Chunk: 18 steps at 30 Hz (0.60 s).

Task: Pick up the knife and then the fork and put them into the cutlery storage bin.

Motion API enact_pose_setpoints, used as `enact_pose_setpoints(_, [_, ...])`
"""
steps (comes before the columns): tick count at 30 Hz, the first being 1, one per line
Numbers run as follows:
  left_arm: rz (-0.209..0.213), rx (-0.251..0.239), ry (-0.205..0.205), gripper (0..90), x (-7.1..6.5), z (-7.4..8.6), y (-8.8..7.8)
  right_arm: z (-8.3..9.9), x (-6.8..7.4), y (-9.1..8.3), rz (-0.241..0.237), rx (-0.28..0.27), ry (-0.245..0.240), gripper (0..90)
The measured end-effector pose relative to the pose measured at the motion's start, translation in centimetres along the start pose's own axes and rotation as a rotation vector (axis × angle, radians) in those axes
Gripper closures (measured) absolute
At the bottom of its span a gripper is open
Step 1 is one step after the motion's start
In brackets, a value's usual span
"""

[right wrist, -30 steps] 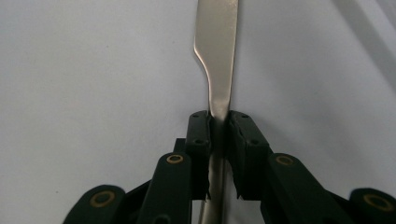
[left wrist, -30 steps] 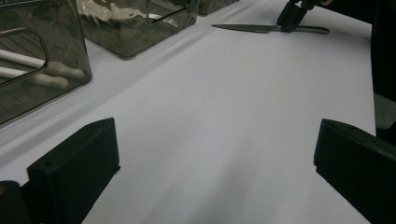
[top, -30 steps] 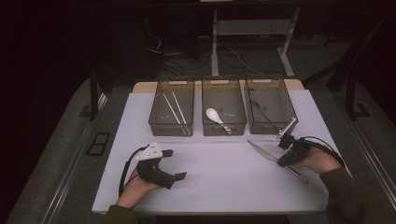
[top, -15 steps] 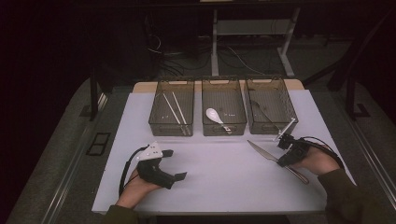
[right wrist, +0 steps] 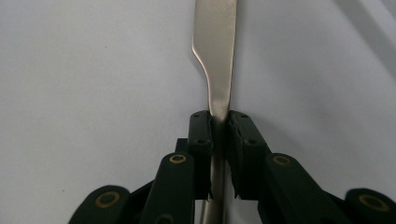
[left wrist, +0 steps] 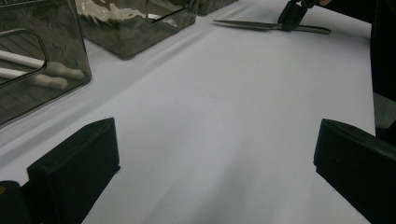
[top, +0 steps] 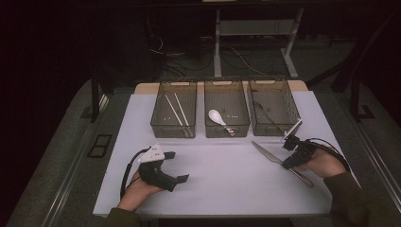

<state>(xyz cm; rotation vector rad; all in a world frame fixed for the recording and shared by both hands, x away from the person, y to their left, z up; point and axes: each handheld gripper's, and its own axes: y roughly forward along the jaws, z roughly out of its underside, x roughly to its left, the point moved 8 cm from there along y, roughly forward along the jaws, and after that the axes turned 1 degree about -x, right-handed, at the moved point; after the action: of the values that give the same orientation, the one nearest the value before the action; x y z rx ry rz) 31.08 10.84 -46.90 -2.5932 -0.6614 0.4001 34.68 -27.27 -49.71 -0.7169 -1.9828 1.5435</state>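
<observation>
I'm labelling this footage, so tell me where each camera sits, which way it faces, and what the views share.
High view: fixed above the person's side, looking forward and down on the table and three bins; both hands enter from below.
Left gripper view: rides the left gripper, looking across the table between open jaws.
Right gripper view: rides the right gripper, jaws clamped on the knife.
Shared: high and left gripper views both show the knife and right gripper.

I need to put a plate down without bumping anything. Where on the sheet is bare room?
Bare: the middle of the white sheet, between the left claw and the knife, below the bins. Crowded: the right edge, where the right claw grips the knife.
</observation>
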Motion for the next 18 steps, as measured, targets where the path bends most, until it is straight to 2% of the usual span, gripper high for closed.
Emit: enact_pose_setpoints(18, [0.0, 0.004, 0.004, 0.0, 0.0, 0.0, 0.0, 0.5, -0.7, -3.0, -0.02, -0.099, 0.031, 79.9])
